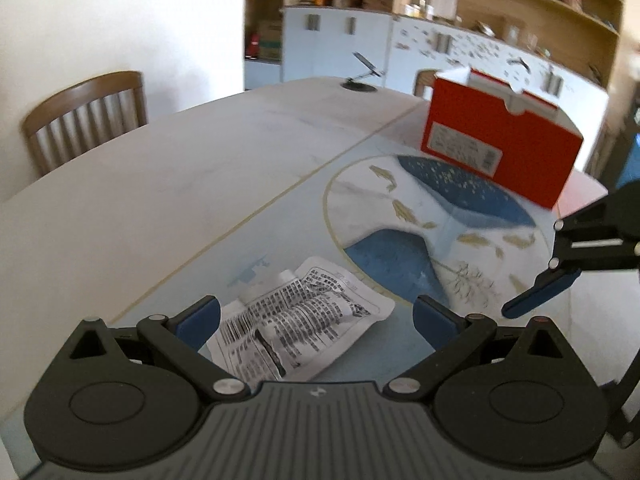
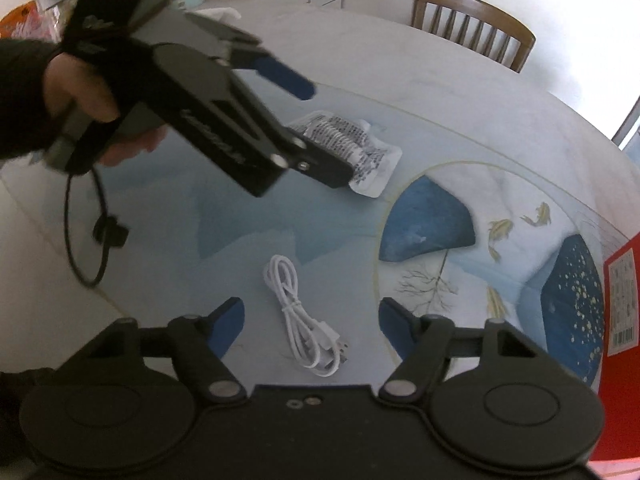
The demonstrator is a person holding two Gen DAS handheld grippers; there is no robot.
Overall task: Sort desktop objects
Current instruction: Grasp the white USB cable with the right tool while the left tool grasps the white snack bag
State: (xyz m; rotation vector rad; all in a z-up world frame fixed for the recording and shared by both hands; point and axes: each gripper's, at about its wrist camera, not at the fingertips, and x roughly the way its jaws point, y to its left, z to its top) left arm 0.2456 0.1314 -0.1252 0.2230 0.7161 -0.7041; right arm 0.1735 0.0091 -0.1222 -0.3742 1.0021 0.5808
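Left gripper (image 1: 316, 322) tilts down, wide open, over the sachet (image 1: 298, 320) — right gripper (image 2: 311, 322) gapes over the cable (image 2: 306, 320).

Red box (image 2: 622, 300) cut by edge

Soft daylight, blown-out white walls, slight motion blur, strong fisheye edge bending.

Both grippers' fingers (image 1: 198, 322) spread wide
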